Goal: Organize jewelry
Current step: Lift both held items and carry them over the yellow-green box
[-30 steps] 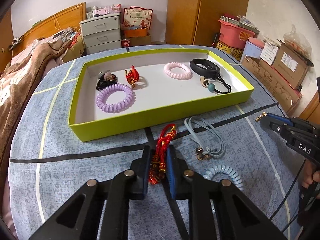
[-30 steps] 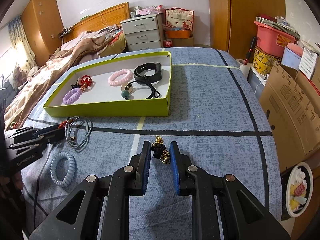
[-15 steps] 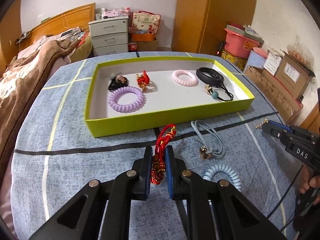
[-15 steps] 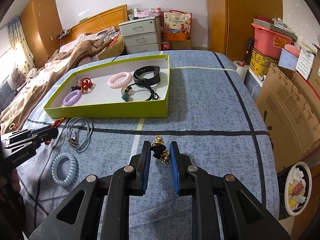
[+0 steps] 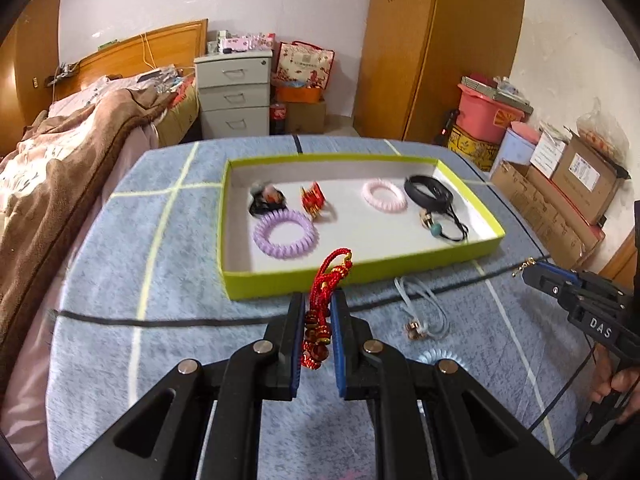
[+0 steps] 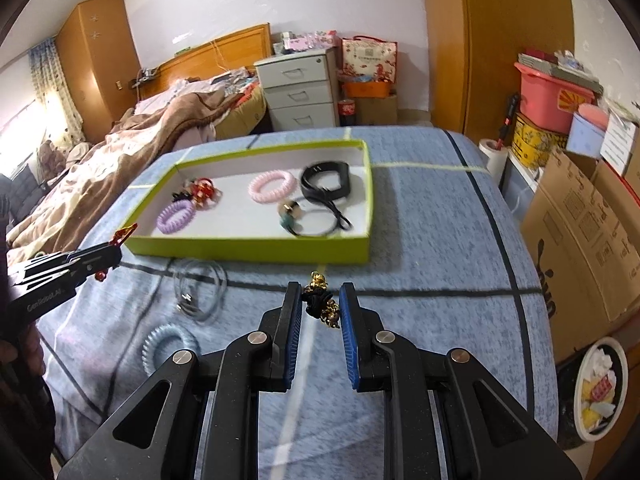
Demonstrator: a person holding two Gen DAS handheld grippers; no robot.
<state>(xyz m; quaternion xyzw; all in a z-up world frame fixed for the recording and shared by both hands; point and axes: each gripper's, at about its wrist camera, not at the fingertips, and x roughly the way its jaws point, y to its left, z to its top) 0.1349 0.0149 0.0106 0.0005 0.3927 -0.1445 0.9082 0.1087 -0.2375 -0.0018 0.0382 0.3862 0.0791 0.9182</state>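
Holding the red cord bracelet (image 5: 326, 304) is your left gripper (image 5: 316, 312): its jaws are pressed onto the piece, which hangs clear of the blue tablecloth (image 5: 168, 280), just short of the near wall of the green tray (image 5: 360, 276). The bracelet is knotted red cord with small gold fittings near its upper loop and dark reddish beads lower down between the pads.

Your right gripper (image 6: 320, 312) pinches a black-and-gold hair tie (image 6: 320, 300), a dark knotted band with gold charms at top and bottom, above the black stripe of the cloth.

Inside the tray you have a purple coil tie (image 5: 286, 234), a pink coil tie (image 5: 384, 197), a red-and-gold piece (image 5: 313, 200), a dark blurred piece (image 5: 264, 198), a black band (image 5: 428, 193) and a black cord with a teal bead (image 5: 440, 230). On the cloth, outside the tray, lie a grey-blue cord loop (image 6: 200, 284) and a pale blue coil tie (image 6: 170, 346).

Readable markings: "DAS" on the side of your right gripper in the left wrist view; "GenRobot.AI" on the side of your left gripper in the right wrist view. Print on the cardboard boxes (image 5: 580, 184) is too small to read.
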